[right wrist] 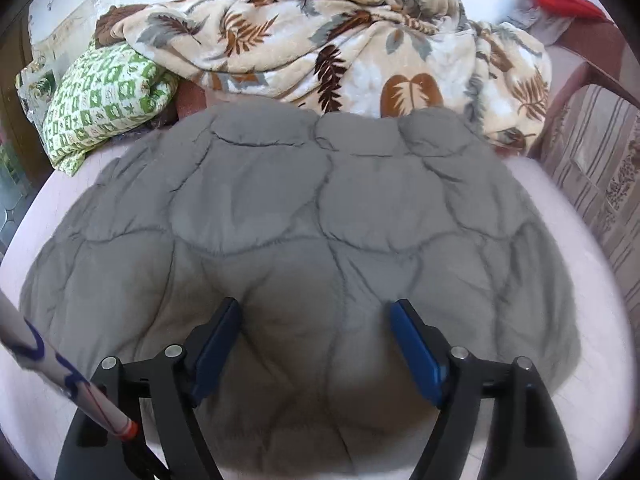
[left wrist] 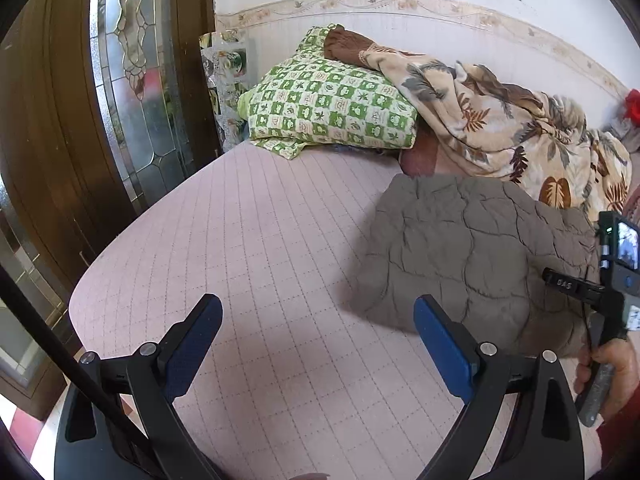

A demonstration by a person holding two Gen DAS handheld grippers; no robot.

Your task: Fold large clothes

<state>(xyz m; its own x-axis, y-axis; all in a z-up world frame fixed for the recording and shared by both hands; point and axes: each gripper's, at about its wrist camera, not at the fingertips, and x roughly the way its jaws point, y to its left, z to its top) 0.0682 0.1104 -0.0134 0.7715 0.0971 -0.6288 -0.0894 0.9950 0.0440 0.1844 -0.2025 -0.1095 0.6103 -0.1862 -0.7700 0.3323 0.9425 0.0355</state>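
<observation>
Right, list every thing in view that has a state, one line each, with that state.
left gripper: open, empty, over the bare pink sheet.
right gripper: open, empty, over the near edge of the garment.
grey quilted garment: folded into a compact bundle, lying flat on the sheet.
leaf-print blanket: unfolded, heaped by the wall.
green checked pillow: lying flat, the blanket overlapping one end.

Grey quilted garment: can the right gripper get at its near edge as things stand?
Probably yes. The right gripper is open right over the grey quilted garment, which lies flat on the pink bed sheet; nothing sits between them.
</observation>
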